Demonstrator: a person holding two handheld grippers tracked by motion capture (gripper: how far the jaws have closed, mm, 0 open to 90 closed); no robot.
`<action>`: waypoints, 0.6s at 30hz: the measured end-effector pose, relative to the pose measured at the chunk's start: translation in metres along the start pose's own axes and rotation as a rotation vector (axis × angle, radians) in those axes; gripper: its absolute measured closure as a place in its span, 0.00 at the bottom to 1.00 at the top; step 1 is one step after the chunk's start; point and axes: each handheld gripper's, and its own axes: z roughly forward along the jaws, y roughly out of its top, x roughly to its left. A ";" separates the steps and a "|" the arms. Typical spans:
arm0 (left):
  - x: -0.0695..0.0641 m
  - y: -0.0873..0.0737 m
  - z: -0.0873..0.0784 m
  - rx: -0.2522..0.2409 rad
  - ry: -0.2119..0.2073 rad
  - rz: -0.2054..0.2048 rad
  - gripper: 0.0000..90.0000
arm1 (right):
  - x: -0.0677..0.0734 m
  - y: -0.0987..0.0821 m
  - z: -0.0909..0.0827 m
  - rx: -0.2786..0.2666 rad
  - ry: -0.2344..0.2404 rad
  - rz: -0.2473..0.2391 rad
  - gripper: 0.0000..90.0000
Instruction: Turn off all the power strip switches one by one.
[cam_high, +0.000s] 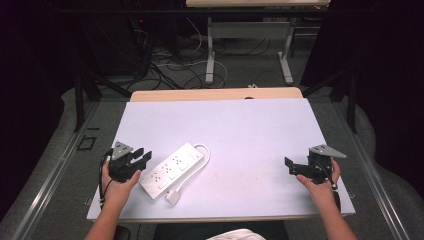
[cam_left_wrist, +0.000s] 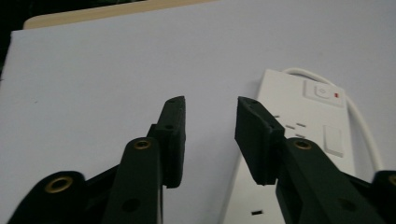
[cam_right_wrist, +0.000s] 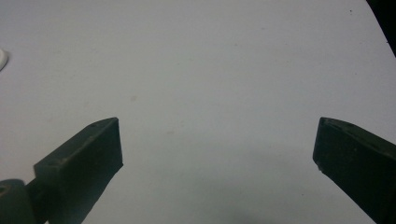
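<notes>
The rigid, smooth, fairly light power strip (cam_high: 170, 171) is judged best gripped across its narrow width, while both grippers' fingers (cam_left_wrist: 173, 135) are held open and empty.

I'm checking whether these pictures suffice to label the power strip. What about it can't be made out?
- Power strip, high view: socket markings too small to read.
- Left gripper view: the left gripper and the bottom edge cut off the strip's near end.
- Plug, high view: prongs hidden underneath.
- Cable: blurs into the white table.
</notes>
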 end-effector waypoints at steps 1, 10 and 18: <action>-0.003 0.000 0.001 0.003 -0.002 0.012 0.71 | 0.000 0.000 0.000 -0.009 -0.002 0.003 0.01; -0.022 -0.001 0.007 0.040 -0.054 0.049 0.80 | -0.001 -0.001 -0.001 -0.012 -0.005 -0.005 0.01; -0.036 -0.001 0.013 0.095 -0.091 0.074 0.94 | 0.001 -0.003 0.000 0.003 0.016 0.002 0.01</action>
